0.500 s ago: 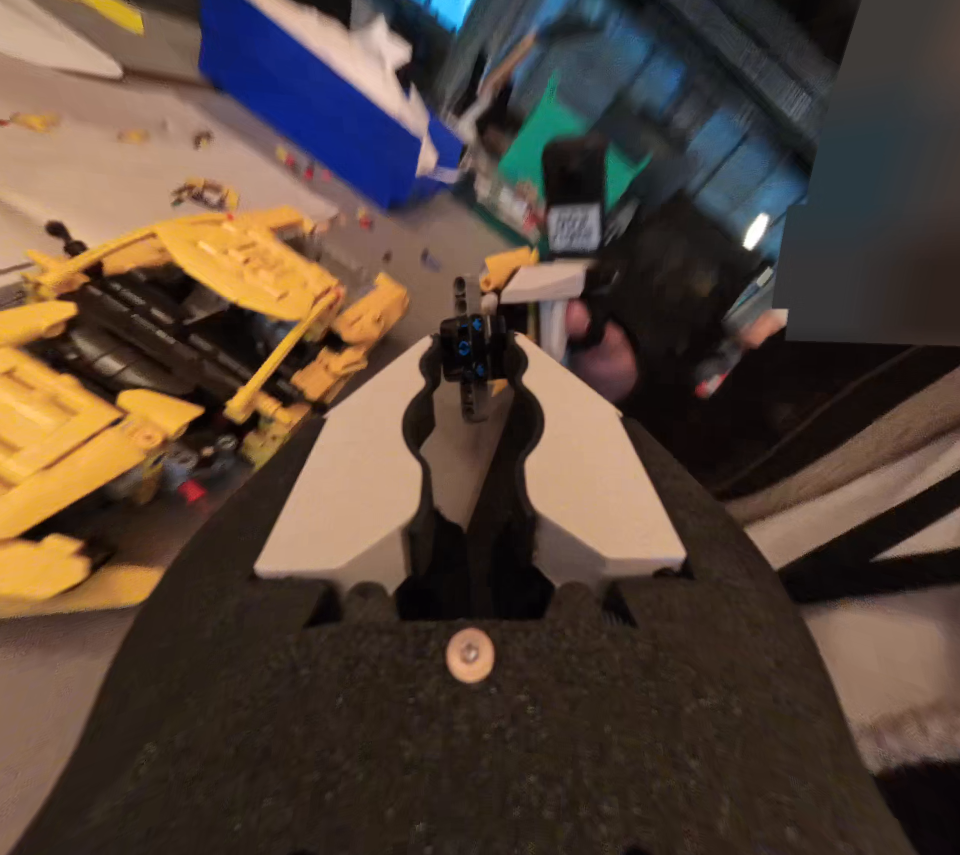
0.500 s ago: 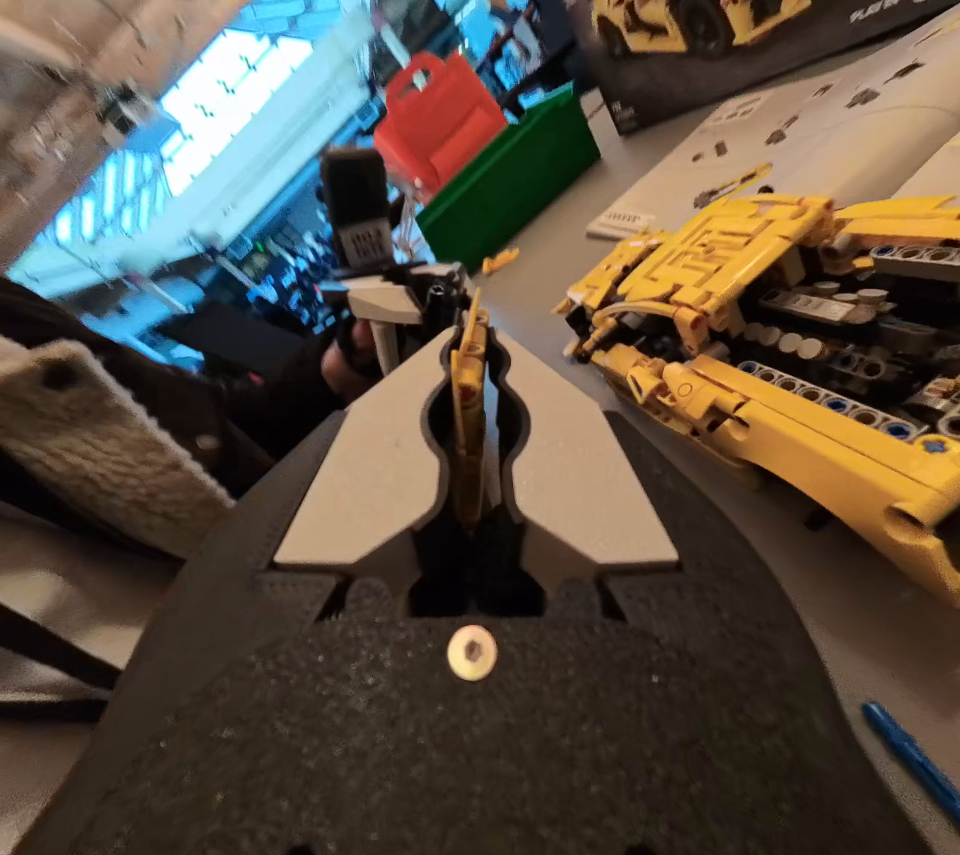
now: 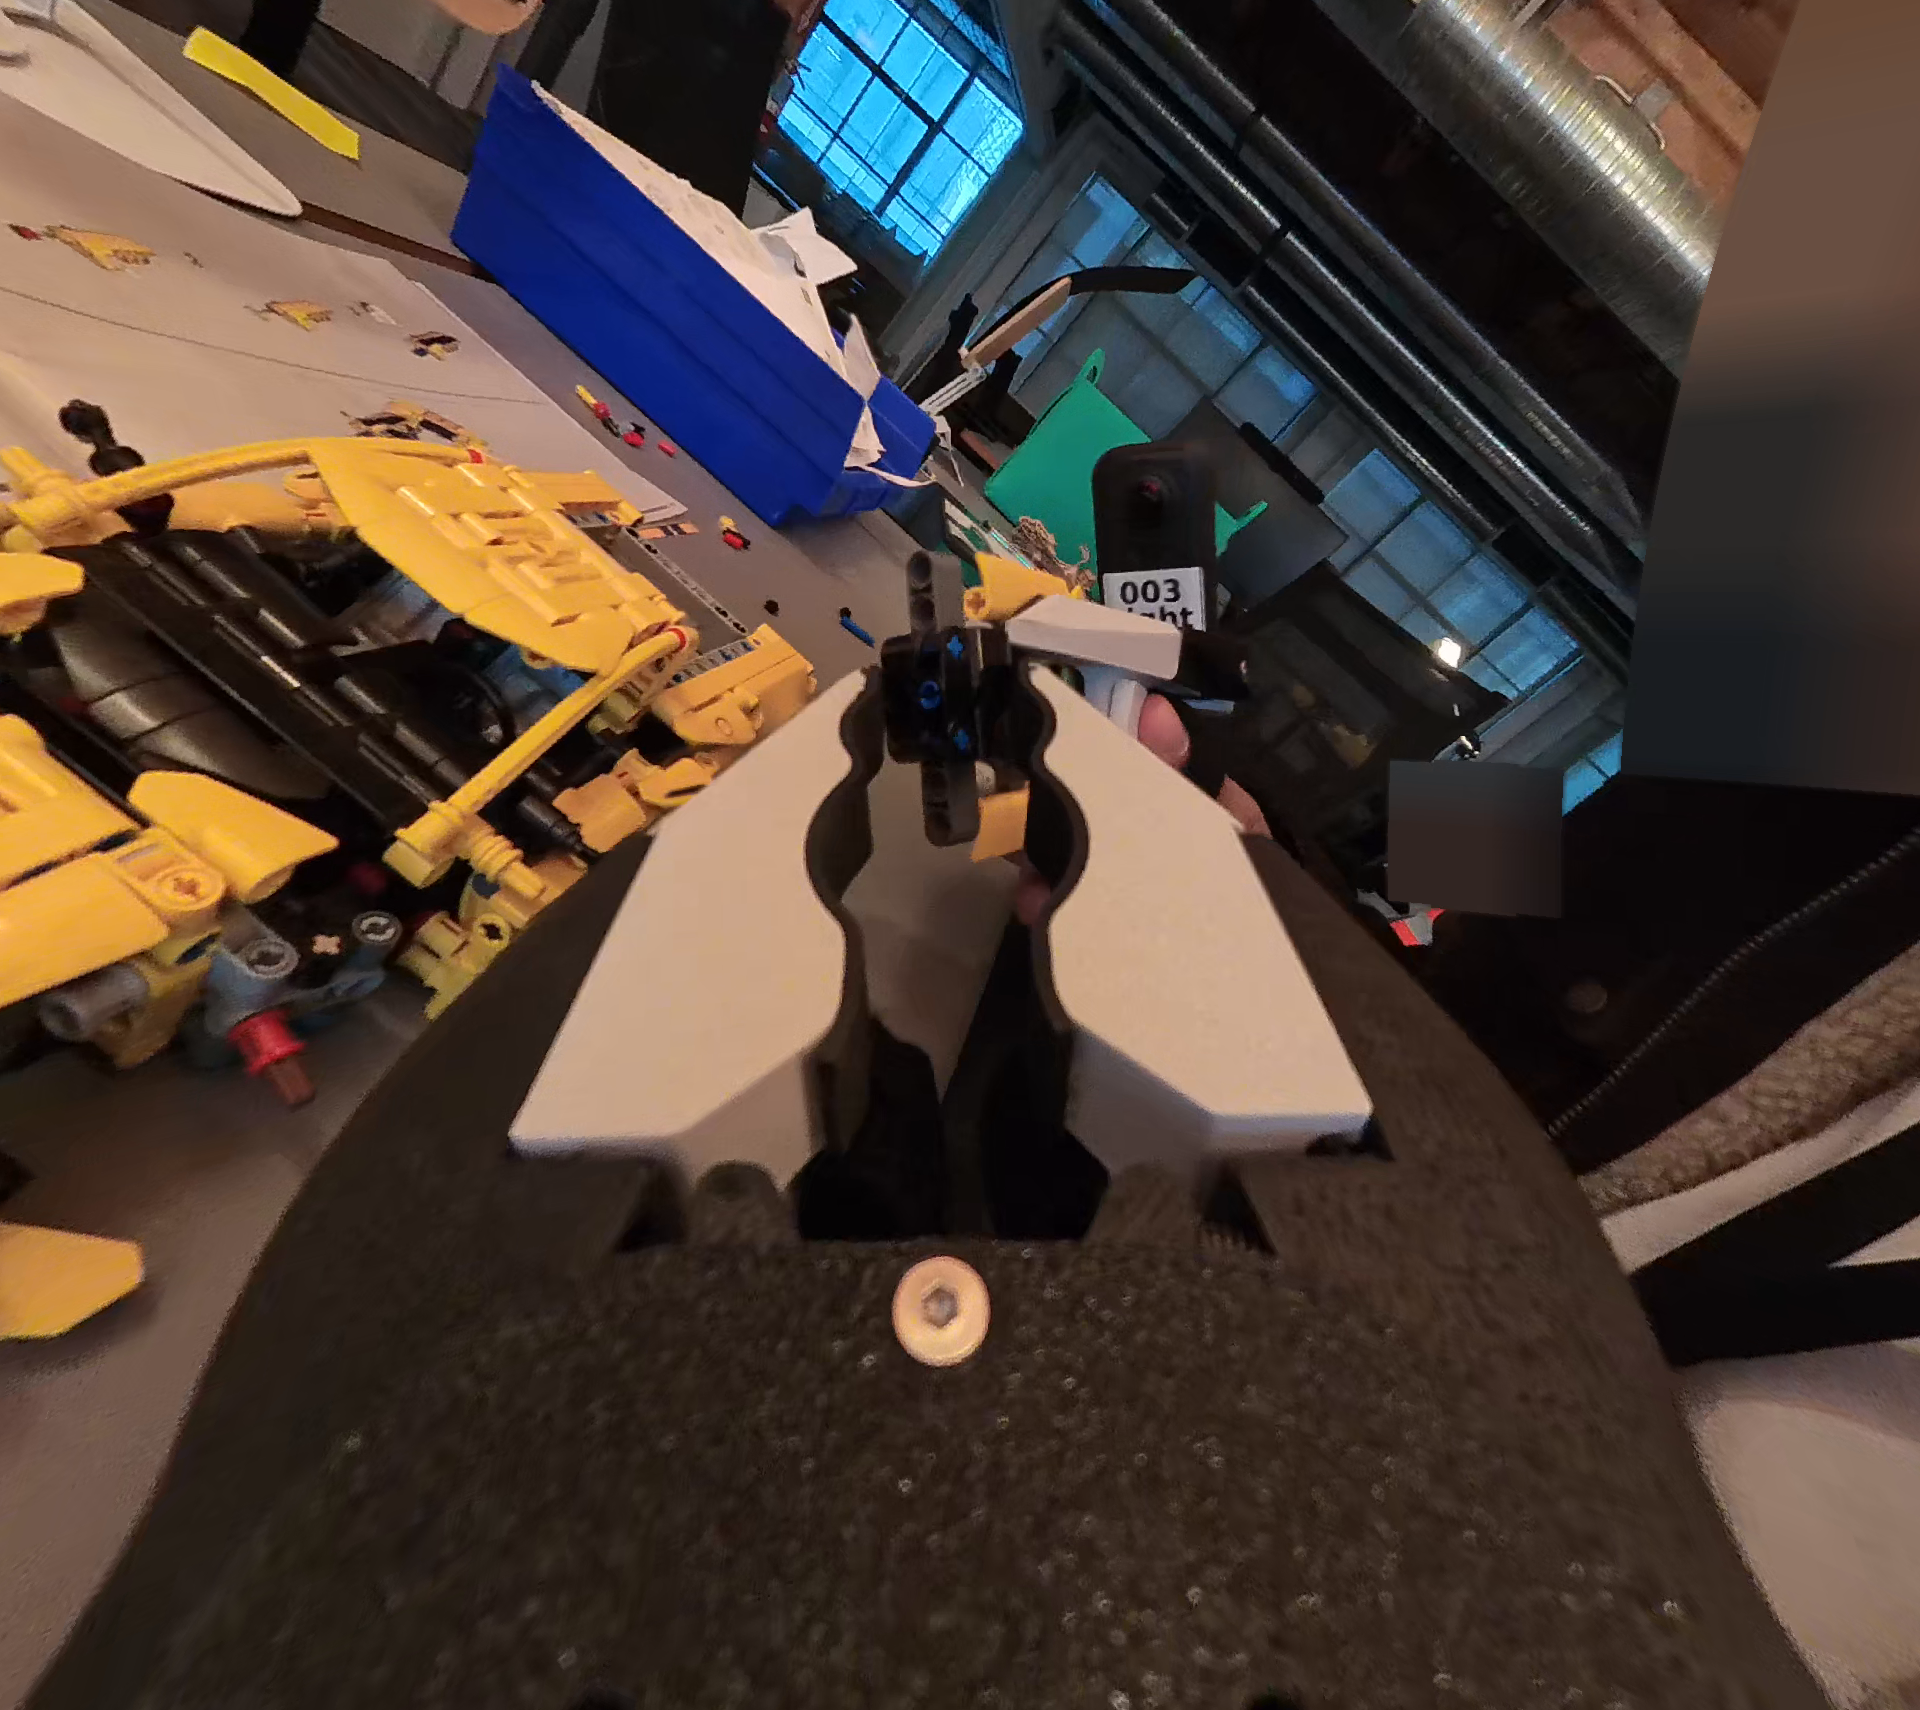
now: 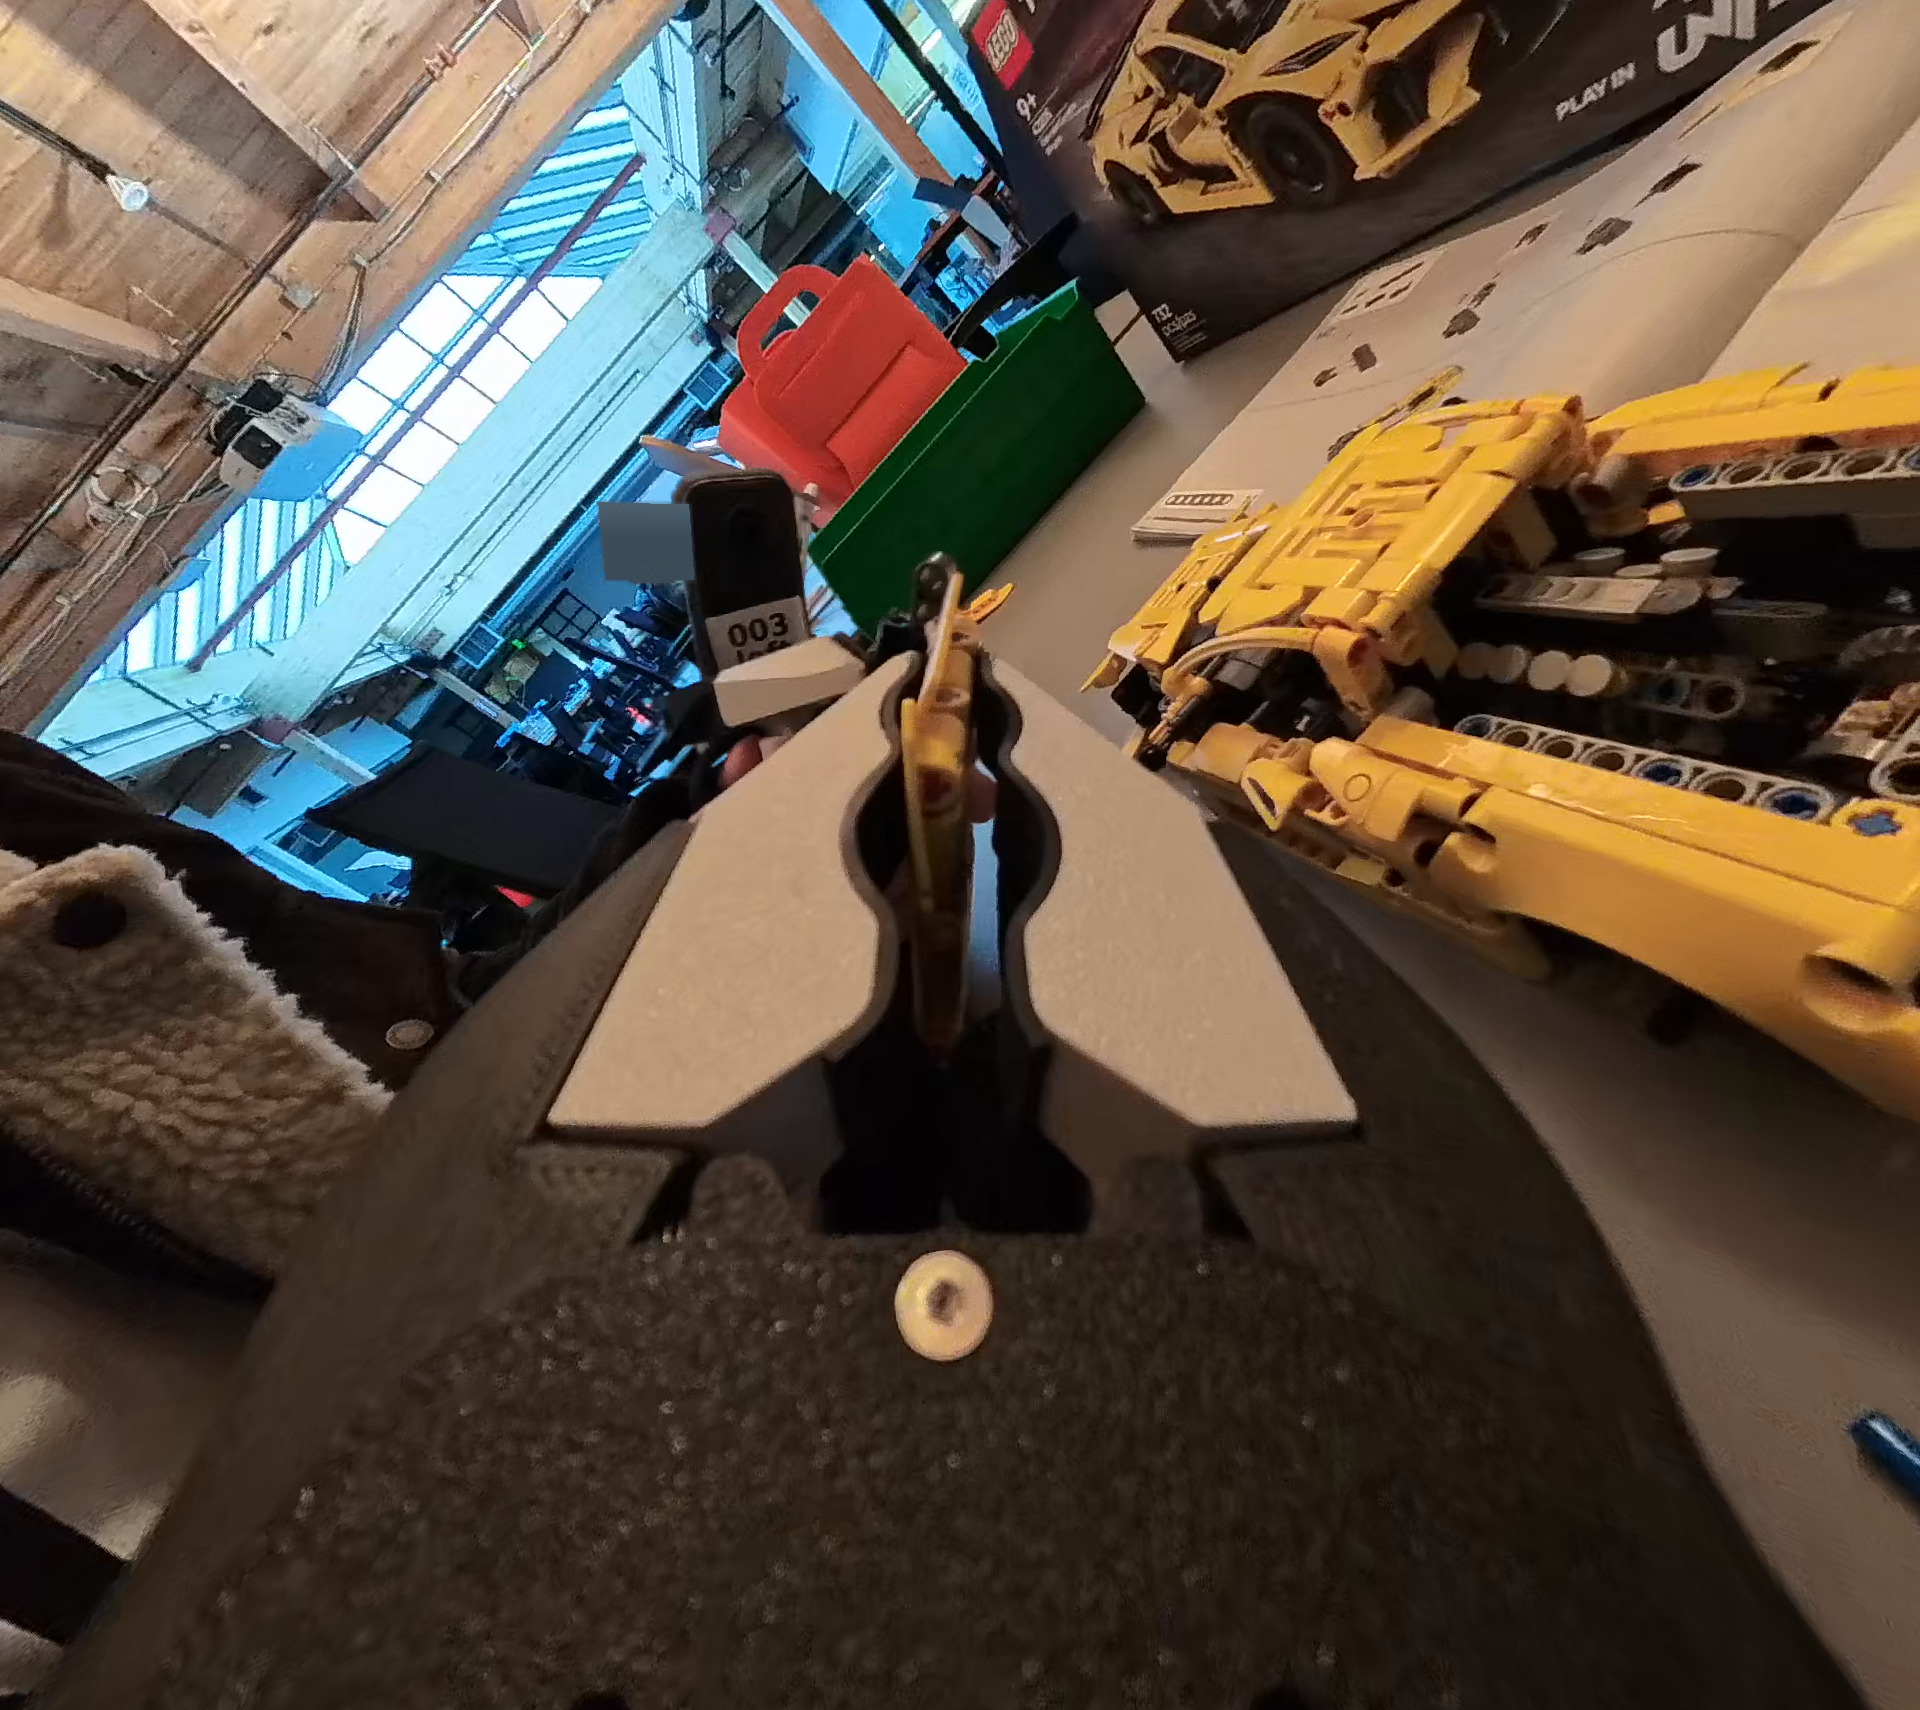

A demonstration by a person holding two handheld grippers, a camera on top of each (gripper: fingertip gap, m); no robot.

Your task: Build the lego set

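Lego car [image 3: 343,673], yellow over black, half-built; left tool [image 3: 951,704] grips black piece [image 3: 935,725].

I see the half-built yellow car model [image 3: 343,673] lying on the table at the left of the left wrist frame, black core exposed, panels and a thin curved tube on top. A small black beam piece with blue pins [image 3: 940,715] sits upright at frame centre; a narrow yellow piece [image 4: 935,787] stands edge-on, centre of the right wrist frame.
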